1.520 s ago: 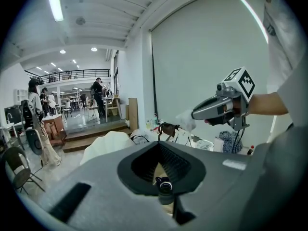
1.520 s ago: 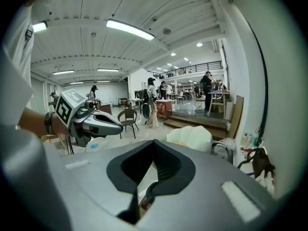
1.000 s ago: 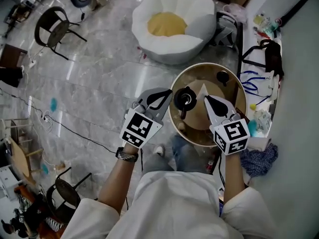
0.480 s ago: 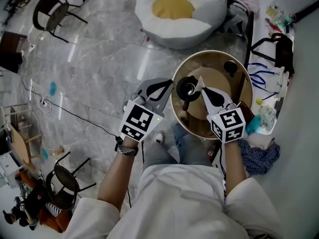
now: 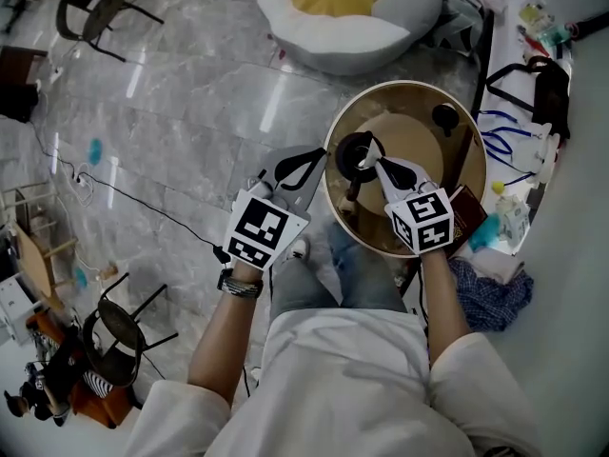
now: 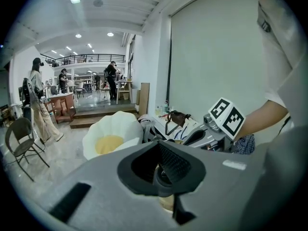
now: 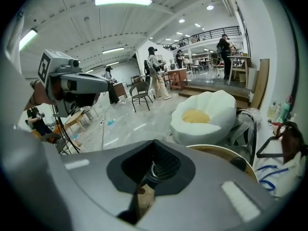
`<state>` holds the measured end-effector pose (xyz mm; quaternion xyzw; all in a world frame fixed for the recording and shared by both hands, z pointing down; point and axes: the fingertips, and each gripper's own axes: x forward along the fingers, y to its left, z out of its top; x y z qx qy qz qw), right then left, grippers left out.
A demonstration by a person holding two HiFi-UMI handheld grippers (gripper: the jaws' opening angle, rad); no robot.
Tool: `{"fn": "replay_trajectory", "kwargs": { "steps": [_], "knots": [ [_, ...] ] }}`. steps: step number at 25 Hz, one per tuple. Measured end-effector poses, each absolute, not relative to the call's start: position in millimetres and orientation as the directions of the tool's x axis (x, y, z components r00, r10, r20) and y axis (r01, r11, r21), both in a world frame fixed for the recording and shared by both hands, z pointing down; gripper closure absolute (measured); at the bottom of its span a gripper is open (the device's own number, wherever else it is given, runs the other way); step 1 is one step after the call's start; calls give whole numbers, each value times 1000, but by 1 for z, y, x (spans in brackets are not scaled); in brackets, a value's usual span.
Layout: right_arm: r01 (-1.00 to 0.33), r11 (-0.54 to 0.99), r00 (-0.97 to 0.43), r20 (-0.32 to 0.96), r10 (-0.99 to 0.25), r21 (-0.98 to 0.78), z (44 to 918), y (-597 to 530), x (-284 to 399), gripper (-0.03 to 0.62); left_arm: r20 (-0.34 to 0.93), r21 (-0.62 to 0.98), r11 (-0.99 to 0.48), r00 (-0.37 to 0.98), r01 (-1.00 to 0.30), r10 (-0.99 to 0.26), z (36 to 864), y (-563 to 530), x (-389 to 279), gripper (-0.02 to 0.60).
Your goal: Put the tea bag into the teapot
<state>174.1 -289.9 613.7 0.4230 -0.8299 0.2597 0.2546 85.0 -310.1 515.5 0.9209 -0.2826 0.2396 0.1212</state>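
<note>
A black teapot (image 5: 354, 152) stands open on the left part of a round wooden table (image 5: 419, 231), its handle pointing toward me. My right gripper (image 5: 373, 158) reaches over the pot's mouth, shut on the white tea bag (image 5: 379, 166), of which only a small pale bit shows at the tips. My left gripper (image 5: 325, 156) is shut at the table's left rim, just beside the pot, with nothing seen in it. Through the closed jaws the pot's rim shows in the left gripper view (image 6: 163, 176) and in the right gripper view (image 7: 154, 170).
The pot's black lid (image 5: 444, 117) lies at the table's far right. A white and yellow beanbag (image 5: 347, 8) sits beyond the table. A white shelf (image 5: 533, 150) with a bag and cables runs along the right, with a blue cloth (image 5: 490, 293) below. Chairs (image 5: 86, 8) stand on the left.
My right gripper has carried the tea bag left, from the middle of the table to over the teapot's mouth. The left gripper stays beside the pot.
</note>
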Motion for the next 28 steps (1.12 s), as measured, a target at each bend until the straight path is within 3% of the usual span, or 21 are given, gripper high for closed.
{"fn": "replay_trajectory", "kwargs": {
  "steps": [19,28],
  "knots": [
    [-789,587,-459,809,-366,-182,722,-297,162,588,563,154,-760,688,-631,-458,561,-307,70,575],
    [-722,691,-346,882,-319,-33,747,-300,162,588,571,174,-752,687,-636,-449,571,-309,65,575]
  ]
}}
